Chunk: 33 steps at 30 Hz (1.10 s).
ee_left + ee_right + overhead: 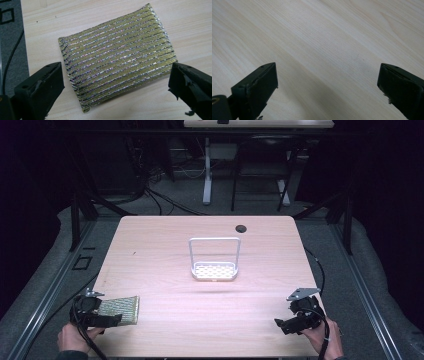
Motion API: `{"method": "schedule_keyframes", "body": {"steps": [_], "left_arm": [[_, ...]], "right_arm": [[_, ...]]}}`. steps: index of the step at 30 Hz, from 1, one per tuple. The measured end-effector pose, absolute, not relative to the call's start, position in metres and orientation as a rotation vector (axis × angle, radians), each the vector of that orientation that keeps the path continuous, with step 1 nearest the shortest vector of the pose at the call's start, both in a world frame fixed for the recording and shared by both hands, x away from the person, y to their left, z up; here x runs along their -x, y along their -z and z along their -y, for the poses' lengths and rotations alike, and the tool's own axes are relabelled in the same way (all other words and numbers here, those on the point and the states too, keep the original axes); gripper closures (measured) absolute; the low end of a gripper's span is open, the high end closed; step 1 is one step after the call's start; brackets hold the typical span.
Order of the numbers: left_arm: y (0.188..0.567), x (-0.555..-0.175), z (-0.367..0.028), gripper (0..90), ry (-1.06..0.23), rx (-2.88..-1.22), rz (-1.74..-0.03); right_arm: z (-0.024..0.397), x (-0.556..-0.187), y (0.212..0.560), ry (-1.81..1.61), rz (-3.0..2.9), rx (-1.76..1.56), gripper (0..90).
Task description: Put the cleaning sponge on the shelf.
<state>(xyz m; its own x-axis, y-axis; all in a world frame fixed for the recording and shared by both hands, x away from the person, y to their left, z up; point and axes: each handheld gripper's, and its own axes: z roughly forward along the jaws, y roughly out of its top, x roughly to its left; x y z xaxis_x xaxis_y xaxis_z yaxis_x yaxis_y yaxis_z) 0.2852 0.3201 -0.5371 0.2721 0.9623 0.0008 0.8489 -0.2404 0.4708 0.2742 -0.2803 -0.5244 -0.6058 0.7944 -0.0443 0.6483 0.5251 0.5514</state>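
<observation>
A shiny gold sponge lies on a wooden table between two wide-apart jaws.

The sponge is a flat rectangle with bumpy, glittery stripes, lying at the table's near left corner. The left gripper has its black jaws spread around it, not squeezing. The right gripper is spread wide over bare pale wood. A white wire rack with a holey bottom stands in the middle.

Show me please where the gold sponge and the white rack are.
gold sponge [117, 58]: left gripper view, middle of its ribbed top face.
white rack [214, 271]: high view, its perforated base.
</observation>
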Motion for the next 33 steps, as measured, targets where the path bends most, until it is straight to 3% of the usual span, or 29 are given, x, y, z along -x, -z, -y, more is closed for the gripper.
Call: {"method": "schedule_keyframes", "body": {"steps": [19, 33], "left_arm": [[0.558, -0.304, -0.314, 2.3, -0.374, -2.201, -1.686], [0.558, -0.301, -0.314, 18.8, -0.371, -2.181, -1.683]], "right_arm": [[0.274, -0.276, 0.525, -0.710, -2.498, -1.178, 3.7], [0.275, -0.275, 0.525, -0.717, -2.507, -1.170, 5.6]]}}
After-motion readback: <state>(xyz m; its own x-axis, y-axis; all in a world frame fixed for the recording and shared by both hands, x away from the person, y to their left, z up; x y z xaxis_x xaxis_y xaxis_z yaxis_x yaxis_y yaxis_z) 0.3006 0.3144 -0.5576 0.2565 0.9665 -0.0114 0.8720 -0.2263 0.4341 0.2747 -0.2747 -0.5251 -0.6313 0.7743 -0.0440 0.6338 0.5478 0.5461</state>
